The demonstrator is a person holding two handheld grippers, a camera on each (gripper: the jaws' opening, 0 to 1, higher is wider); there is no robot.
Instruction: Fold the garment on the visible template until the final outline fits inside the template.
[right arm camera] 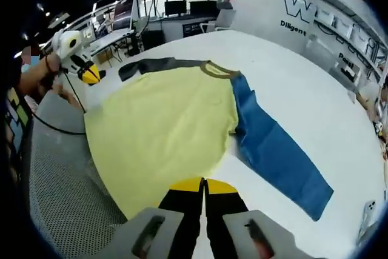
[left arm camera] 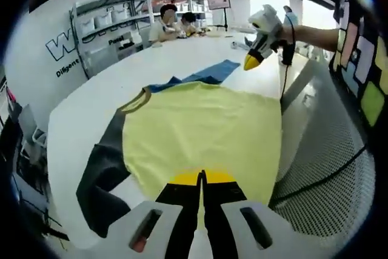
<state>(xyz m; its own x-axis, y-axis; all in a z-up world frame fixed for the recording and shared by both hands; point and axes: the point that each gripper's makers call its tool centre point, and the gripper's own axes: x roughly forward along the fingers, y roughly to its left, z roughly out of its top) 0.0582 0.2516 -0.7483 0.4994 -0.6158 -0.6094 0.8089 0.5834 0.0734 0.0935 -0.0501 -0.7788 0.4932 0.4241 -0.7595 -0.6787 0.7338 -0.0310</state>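
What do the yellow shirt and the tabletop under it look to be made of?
The shirt looks like soft matte knit fabric, probably cotton jersey: it lies limp, drapes over the table edge and shows shallow wrinkles. The tabletop looks like a hard, smooth white surface with a faint sheen, perhaps laminate; the exact material can't be told.

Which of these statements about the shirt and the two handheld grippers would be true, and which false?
1. The shirt has a yellow body. True.
2. One sleeve is blue. True.
3. The shirt lies crumpled on the floor. False: it is spread flat on the white table.
4. The left gripper has its jaws wide open. False: they are closed together at the shirt's edge.
5. The right gripper has yellow tips. True.
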